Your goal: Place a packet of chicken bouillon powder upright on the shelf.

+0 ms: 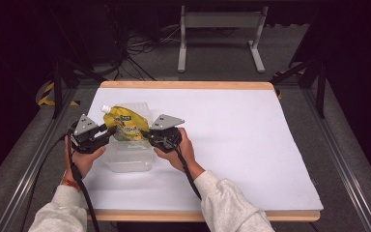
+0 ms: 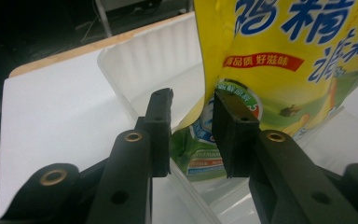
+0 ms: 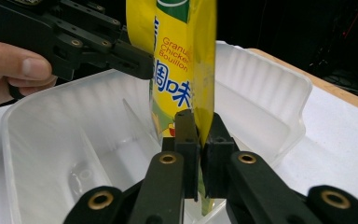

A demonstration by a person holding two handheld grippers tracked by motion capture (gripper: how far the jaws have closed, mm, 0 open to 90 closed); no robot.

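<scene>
A white-topped wooden-edged table is seen. On it is set a clear ribbed plastic bin. Over the bin a yellow spouted stand-up pouch is held upright. Its edge is pinched by the right gripper; the left gripper is parted, the pouch's corner between its unpressed jaws.

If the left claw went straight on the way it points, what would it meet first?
Most likely the yellow pouch: its edge already sits between the left claw's parted jaws, over the clear plastic container.
</scene>
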